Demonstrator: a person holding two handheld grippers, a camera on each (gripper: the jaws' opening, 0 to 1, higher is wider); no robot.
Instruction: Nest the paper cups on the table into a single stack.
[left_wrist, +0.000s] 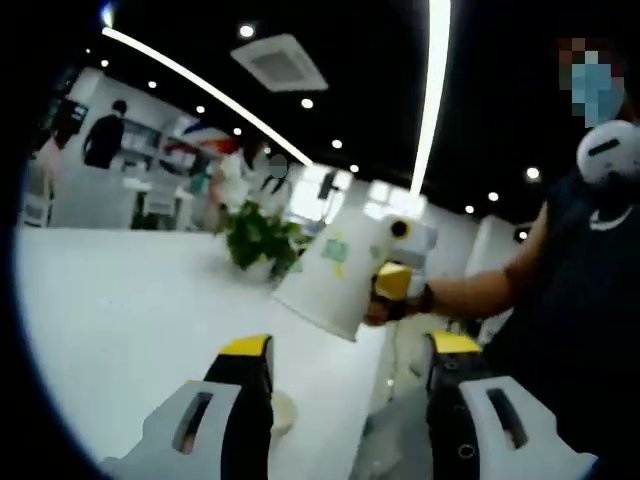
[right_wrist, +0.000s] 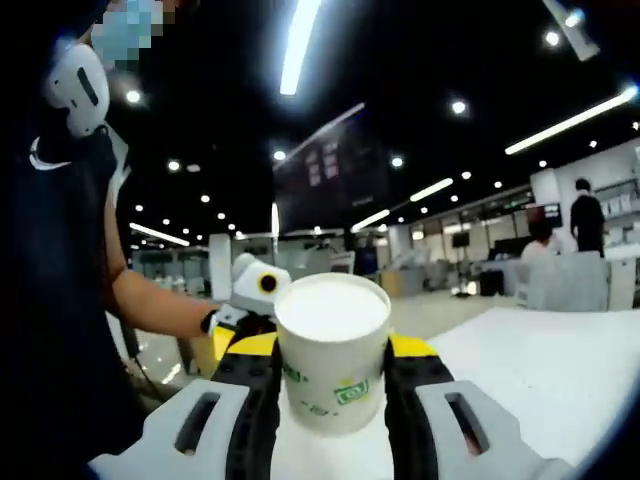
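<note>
A white paper cup (left_wrist: 330, 275) with green print hangs tilted above the white table (left_wrist: 120, 320), mouth down toward me. My right gripper (left_wrist: 372, 282) grips it from the right. In the right gripper view the same cup (right_wrist: 332, 350) stands upright between my jaws, and the right gripper (right_wrist: 332, 348) is shut on its wall. My left gripper (left_wrist: 350, 345) is open below the cup with nothing between its yellow-tipped fingers. It also shows beyond the cup as the left gripper (right_wrist: 235, 320), on a person's hand.
A small pale round thing (left_wrist: 283, 412) lies on the table by my left jaw; I cannot tell what it is. A potted green plant (left_wrist: 260, 240) stands farther back. The table edge (left_wrist: 385, 380) runs between my jaws. The table top (right_wrist: 540, 370) stretches right.
</note>
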